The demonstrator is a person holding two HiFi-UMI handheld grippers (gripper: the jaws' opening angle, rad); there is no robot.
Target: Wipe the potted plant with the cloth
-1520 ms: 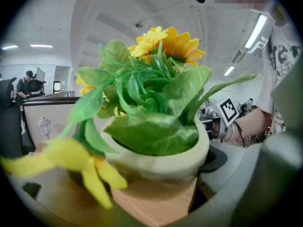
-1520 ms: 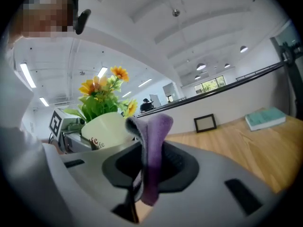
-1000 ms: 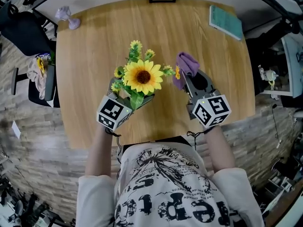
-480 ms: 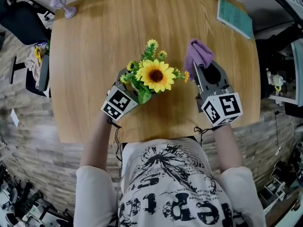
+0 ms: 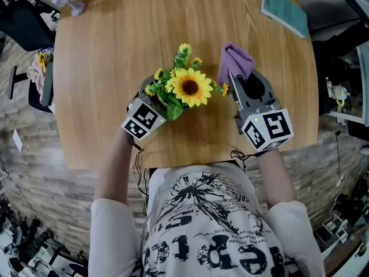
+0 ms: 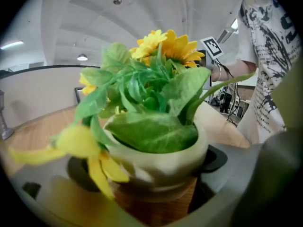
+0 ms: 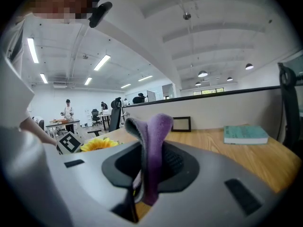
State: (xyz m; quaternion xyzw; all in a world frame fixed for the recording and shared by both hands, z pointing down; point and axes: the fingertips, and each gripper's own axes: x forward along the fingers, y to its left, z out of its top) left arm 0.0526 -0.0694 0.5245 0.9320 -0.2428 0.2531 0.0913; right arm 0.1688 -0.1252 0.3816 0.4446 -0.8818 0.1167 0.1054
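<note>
The potted plant has a big sunflower, small yellow blooms and green leaves in a pale pot. My left gripper is shut on the pot, which fills the left gripper view. The purple cloth stands folded between the jaws of my right gripper, just right of the flowers and a small gap away from them. In the right gripper view the cloth rises upright from the jaws, with the sunflower low at the left.
Everything sits over a round wooden table. A teal book lies at its far right edge, a small purple object at the far left. A dark chair stands left of the table.
Both grippers have drifted slightly forward over the table, and the cloth stays close beside the flowers. Both grips are unchanged.
</note>
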